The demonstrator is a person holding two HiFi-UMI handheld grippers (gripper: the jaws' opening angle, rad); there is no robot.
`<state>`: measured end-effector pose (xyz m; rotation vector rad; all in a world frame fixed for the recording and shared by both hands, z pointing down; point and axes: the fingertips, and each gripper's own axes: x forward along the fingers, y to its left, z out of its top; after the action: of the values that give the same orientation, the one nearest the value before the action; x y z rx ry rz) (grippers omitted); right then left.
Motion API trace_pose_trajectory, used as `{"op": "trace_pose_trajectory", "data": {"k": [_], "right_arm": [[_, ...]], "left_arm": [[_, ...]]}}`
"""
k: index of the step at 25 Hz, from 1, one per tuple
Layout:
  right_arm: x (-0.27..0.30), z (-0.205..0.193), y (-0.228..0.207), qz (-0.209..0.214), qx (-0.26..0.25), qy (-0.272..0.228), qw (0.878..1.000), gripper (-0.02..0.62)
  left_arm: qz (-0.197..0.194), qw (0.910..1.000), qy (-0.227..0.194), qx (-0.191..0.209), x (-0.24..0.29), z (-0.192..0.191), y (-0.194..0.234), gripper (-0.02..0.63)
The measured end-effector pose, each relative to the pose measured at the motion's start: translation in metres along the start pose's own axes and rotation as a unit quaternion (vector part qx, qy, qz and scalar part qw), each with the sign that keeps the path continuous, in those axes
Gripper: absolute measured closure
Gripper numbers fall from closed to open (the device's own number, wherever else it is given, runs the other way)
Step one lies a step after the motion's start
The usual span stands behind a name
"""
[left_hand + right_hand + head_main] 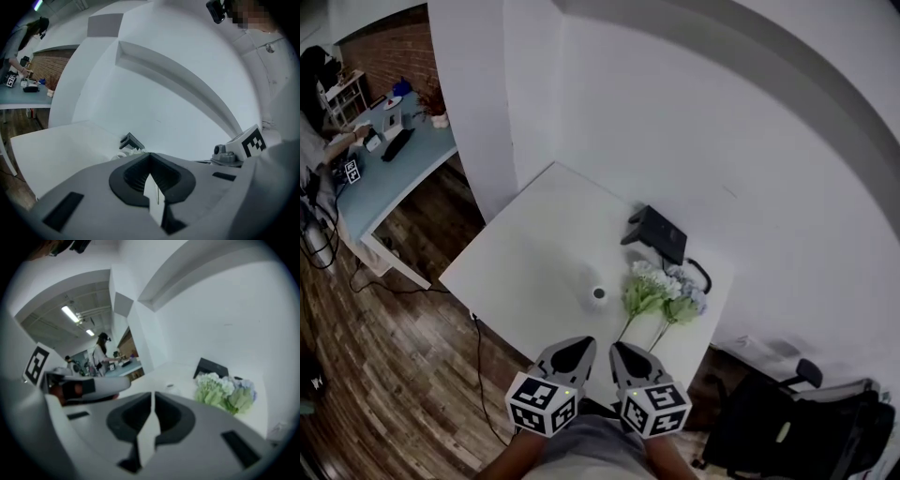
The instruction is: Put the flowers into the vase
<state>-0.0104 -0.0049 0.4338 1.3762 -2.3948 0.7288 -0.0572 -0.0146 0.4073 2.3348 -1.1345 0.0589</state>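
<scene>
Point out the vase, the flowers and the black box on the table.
vase (pixel 598 293), head view, its mouth.
flowers (pixel 649 292), head view, green blooms.
black box (pixel 658 232), head view, top face.

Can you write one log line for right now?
flowers: lying on table beside vase | left gripper: shut, empty | right gripper: shut, empty | task: not started

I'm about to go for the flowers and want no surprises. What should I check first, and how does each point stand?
1. Left gripper empty: ok, jaws shut on nothing.
2. Right gripper empty: ok, jaws shut on nothing.
3. Jaws open for a grasp: not ok.
4. Vase upright on the table, mouth free: ok.
5. Flowers lying beside the vase, apart from it: ok.
6. Water in the vase: cannot tell.
</scene>
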Motion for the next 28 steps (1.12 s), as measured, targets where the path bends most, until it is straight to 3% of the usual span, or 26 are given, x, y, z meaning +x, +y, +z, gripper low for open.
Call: {"op": "trace_pose_trajectory", "data": {"k": [8, 15, 18, 22, 28], "right_arm": [[-0.014, -0.007, -0.015, -0.020, 0.023, -0.015, 0.999, 0.571], [-0.029, -0.019, -0.048, -0.077, 0.065, -0.020, 0.995, 0.569], [-0.028, -0.018, -0.056, -0.087, 0.069, -0.012, 0.994, 0.569], [-0.019, -0.021, -0.070, -0.099, 0.078, 0.004, 0.992, 0.568], [-0.007, -0.035, -0.093, -0.121, 0.112, 0.034, 0.986, 0.563]], "left_arm": [[-0.016, 0.9995, 0.020, 0.020, 0.005, -0.012, -0.024, 0.581], [-0.047, 0.9973, 0.048, 0.029, 0.020, -0.030, -0.037, 0.581], [-0.052, 0.9976, 0.041, 0.021, 0.030, -0.024, -0.036, 0.581], [-0.062, 0.9949, 0.049, 0.062, 0.049, -0.019, -0.041, 0.581], [-0.068, 0.9925, 0.068, 0.076, 0.069, -0.025, -0.034, 0.581]]}}
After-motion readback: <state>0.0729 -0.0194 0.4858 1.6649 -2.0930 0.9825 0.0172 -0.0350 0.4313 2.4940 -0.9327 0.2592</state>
